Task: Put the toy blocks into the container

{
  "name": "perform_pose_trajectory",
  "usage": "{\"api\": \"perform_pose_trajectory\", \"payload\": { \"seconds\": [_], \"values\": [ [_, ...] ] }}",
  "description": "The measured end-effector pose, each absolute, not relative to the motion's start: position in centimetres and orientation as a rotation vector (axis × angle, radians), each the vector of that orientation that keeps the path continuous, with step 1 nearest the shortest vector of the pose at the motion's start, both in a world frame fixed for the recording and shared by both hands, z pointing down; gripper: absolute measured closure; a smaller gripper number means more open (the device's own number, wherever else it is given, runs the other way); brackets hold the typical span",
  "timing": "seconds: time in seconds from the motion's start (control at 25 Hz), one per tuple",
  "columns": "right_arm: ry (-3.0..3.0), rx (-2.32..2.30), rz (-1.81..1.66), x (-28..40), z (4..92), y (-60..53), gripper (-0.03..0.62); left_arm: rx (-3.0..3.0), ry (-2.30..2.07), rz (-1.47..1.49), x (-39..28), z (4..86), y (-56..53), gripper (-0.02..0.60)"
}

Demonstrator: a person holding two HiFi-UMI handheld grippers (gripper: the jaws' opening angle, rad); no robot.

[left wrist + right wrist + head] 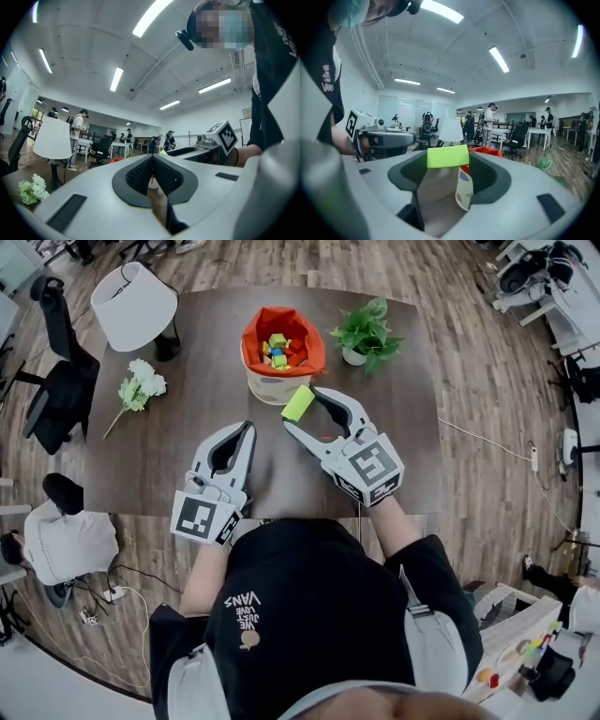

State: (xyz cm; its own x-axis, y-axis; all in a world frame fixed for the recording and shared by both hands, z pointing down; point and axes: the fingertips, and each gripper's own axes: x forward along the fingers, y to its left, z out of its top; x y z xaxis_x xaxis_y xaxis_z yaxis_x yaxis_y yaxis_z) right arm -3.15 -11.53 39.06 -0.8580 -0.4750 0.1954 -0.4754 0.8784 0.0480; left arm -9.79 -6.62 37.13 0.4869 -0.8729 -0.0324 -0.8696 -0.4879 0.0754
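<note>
Two grippers stick out over a dark table [169, 456], close in front of the person in the black top [309, 596]. The left gripper [247, 427] is the nearer one. Its jaws are pressed together at the tips, and there is nothing between them. It hangs above a bare part of the table.

The right gripper [302, 407] reaches a bit farther. Its jaws stand wide and pinch a lime green block [298, 403] by its two ends, right at the tips. The block is up in the air, just in front of the container [272, 382]. It is near the front rim but not inside.

The container is a pale bucket with an orange lining. More toy blocks [277, 346] in many colours lie in it. Just to the right of the container stands a small green plant [364, 334] in a white pot. To the left lie some white flowers [141, 382]. Behind them, at the far corner, stands a white lamp [134, 306].
</note>
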Motion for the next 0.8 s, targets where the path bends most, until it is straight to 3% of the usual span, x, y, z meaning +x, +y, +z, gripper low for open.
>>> {"api": "perform_pose_trajectory", "payload": {
  "seconds": [0.8],
  "values": [
    [-2.879,0.848,-0.069,-3.8,35.1,-19.4,0.307,2.648,-1.58,-0.078,-10.6,37.4,-8.5,0.571]
  ]
}}
